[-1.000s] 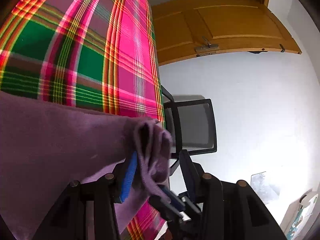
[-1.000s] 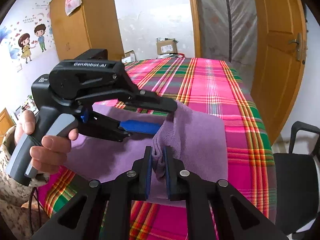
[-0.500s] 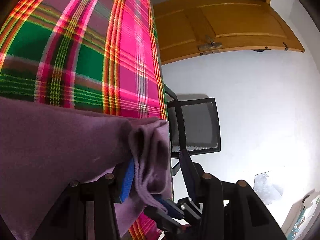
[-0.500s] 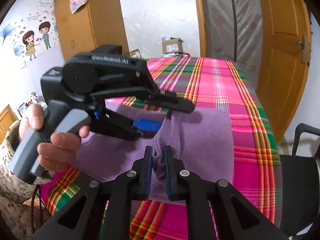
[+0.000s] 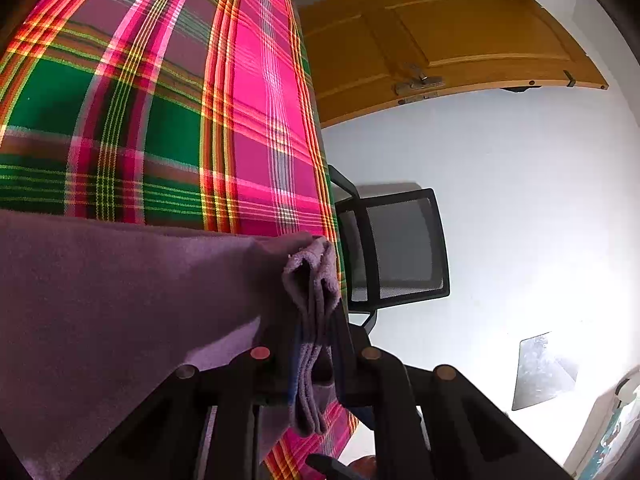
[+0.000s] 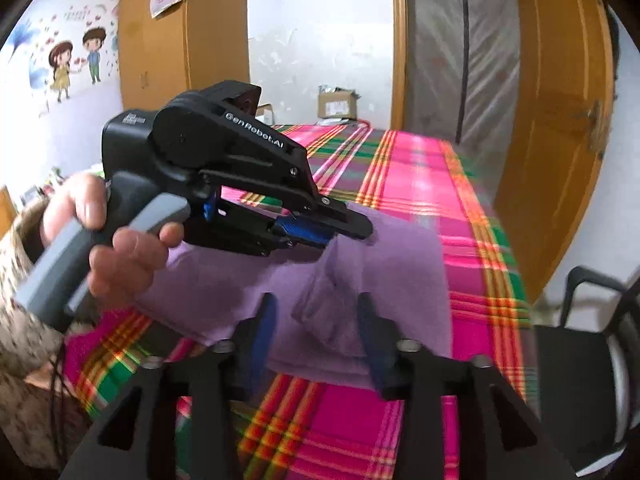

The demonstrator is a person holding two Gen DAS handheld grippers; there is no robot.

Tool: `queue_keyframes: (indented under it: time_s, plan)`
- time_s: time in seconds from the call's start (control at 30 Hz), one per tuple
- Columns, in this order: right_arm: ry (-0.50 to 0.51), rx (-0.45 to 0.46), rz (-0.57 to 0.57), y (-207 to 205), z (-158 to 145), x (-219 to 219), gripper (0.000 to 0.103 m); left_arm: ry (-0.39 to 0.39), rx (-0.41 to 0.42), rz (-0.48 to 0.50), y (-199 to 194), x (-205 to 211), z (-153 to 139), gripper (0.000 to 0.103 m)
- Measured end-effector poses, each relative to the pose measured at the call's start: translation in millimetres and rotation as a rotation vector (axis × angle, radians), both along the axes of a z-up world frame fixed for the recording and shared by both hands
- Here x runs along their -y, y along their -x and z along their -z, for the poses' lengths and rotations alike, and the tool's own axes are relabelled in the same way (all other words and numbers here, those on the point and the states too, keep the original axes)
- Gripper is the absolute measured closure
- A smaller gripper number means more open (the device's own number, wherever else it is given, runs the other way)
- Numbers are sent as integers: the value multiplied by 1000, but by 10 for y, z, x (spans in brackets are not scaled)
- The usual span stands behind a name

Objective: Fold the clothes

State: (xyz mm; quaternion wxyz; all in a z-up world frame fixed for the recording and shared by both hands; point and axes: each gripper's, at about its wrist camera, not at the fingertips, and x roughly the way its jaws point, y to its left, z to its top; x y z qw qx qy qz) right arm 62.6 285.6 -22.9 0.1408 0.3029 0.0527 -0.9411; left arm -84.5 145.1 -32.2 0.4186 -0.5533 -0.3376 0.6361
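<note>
Left gripper [image 5: 316, 344] closing on purple cloth [image 6: 400, 256]; right gripper [image 6: 316, 332] opening over plaid tablecloth [image 6: 420, 168].

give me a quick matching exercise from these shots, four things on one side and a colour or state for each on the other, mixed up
Things:
1. left gripper
2. right gripper
3. purple cloth
4. office chair

States:
a. black, beside the table's edge
b. jaws apart, opening, cloth corner loose between them
c. lying on the plaid tablecloth, one corner lifted
d. pads pressing a bunched cloth corner, jaws closing

Pairs: 1-d, 2-b, 3-c, 4-a
</note>
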Motion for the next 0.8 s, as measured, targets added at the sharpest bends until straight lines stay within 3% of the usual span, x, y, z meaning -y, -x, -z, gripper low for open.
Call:
queue_keyframes:
  time_s: [0.13,0.3,0.63,0.8]
  plan:
    - [-23,-11,23,-50,32,39,46,-11,9,-3,-7,-2,-18,91]
    - [-98,-15,79,56,121,180,46,-28,6,3,-26,-21,-78,91]
    - [-121,-39,162,102,118,208,46,-38,-6,3,-9,46,-176,91]
    - [-131,-44,156,77,106,242,58,-47,-3,-1,0,55,-200,91]
